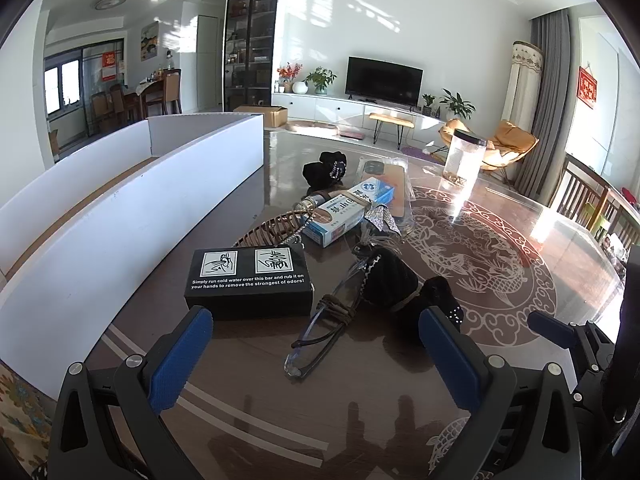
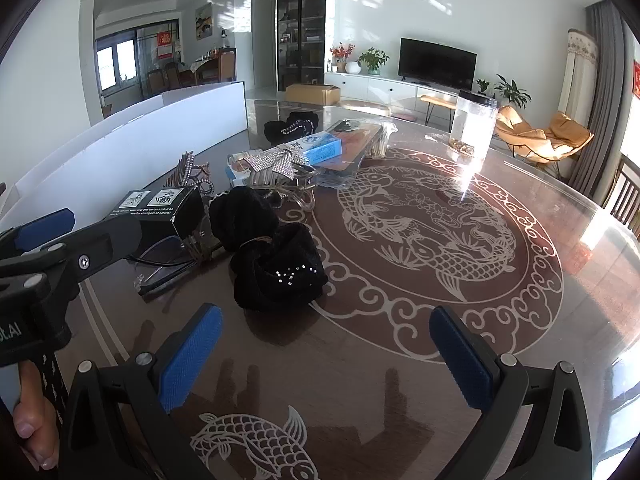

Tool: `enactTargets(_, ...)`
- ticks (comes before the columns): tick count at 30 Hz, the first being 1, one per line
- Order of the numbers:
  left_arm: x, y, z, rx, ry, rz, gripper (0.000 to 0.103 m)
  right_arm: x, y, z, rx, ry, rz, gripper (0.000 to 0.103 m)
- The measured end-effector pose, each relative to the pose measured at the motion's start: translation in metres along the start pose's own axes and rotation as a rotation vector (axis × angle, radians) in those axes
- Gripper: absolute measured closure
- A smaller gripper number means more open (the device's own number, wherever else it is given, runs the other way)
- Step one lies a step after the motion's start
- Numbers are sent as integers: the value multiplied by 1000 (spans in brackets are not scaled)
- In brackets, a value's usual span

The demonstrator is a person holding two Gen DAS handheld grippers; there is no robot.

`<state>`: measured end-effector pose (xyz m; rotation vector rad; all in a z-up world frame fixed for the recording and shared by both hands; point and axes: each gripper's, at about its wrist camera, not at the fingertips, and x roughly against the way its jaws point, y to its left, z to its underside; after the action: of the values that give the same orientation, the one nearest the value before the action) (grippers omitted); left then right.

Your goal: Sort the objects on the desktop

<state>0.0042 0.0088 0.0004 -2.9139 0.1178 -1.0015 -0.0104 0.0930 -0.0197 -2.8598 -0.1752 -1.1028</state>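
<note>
Both grippers hang over the near edge of the table (image 2: 520,320) with nothing between their jaws. The left gripper (image 1: 316,344) stands spread wide, and so does the right gripper (image 2: 326,344); neither one touches any object.

The main risk, in my judgement, is that the things lie in one tangled heap near the left side of the table, close to the white tray (image 1: 132,200). The glasses (image 1: 320,332) lie under a dark cord and lean against the black velvet bow (image 2: 276,264). If a gripper lifts the glasses, the cord may pull the bow with them, or the thin frame may slip from the pads. The black box (image 1: 248,280) sits on the far end of the glasses as seen in the right wrist view, so pulling the glasses could also drag or tip the box. A bead chain lies across the brown hair claw (image 1: 272,228) and touches the box, so it can catch too. The glass top is smooth, and a push instead of a clean grip would make things slide.

In the left wrist view, the glasses lie between the two fingers and a little ahead of them, and the black box is just beyond the left finger. In the right wrist view, the velvet bow lies ahead of the left finger, apart from it. Farther back are the blue and white carton (image 1: 348,212) and a clear jar (image 1: 464,156) near the far edge.
</note>
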Motion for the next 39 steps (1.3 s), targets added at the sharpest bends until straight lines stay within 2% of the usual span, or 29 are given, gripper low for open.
enactTargets(39, -1, -2, 2, 0, 14, 19, 0, -10, -2, -1, -15, 48, -3, 0)
